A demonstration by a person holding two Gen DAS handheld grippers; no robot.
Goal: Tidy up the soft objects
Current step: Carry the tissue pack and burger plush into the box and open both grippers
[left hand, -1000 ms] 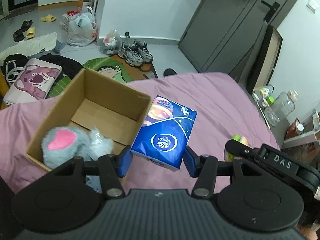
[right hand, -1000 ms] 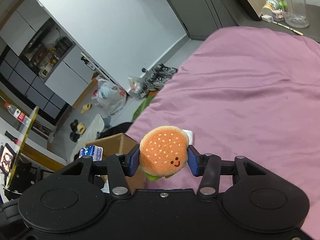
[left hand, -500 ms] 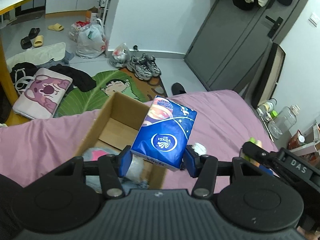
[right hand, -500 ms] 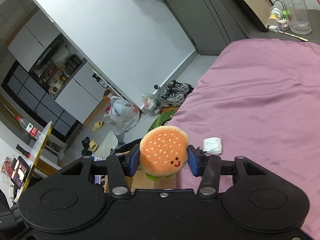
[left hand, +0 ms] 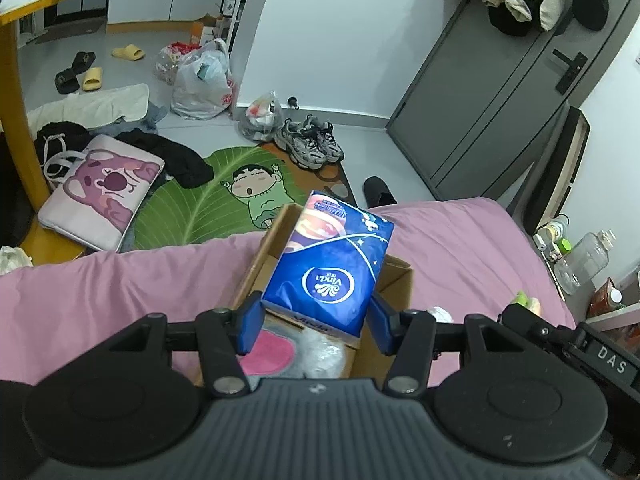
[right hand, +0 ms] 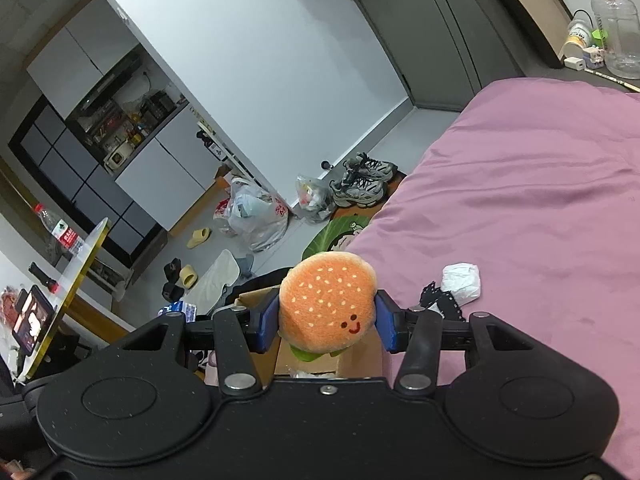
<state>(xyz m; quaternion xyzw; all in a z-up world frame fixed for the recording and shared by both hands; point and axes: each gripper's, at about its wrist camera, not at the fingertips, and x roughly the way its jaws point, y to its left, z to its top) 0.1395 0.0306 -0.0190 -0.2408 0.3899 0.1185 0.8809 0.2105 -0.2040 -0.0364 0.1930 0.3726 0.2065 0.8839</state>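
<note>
My left gripper (left hand: 318, 324) is shut on a blue tissue pack (left hand: 332, 264) and holds it over the open cardboard box (left hand: 394, 280) on the pink bed (left hand: 120, 288). A grey plush with a pink patch (left hand: 266, 354) and a clear plastic wrap (left hand: 320, 354) lie in the box. My right gripper (right hand: 326, 320) is shut on an orange burger plush (right hand: 326, 300), held above the same box (right hand: 256, 296). The left gripper's tissue pack (right hand: 176, 309) shows in the right wrist view.
A small white packet (right hand: 462, 280) lies on the bed (right hand: 520, 220) beside a black lace item (right hand: 436, 292). Shoes (left hand: 310, 146), bags (left hand: 200, 80) and a leaf mat (left hand: 208, 200) lie on the floor beyond the bed edge. Bottles (left hand: 584, 256) stand at right.
Both grippers have risen and moved in over the box. The box now sits directly under the tissue pack, and the burger plush is now above the box edge.
</note>
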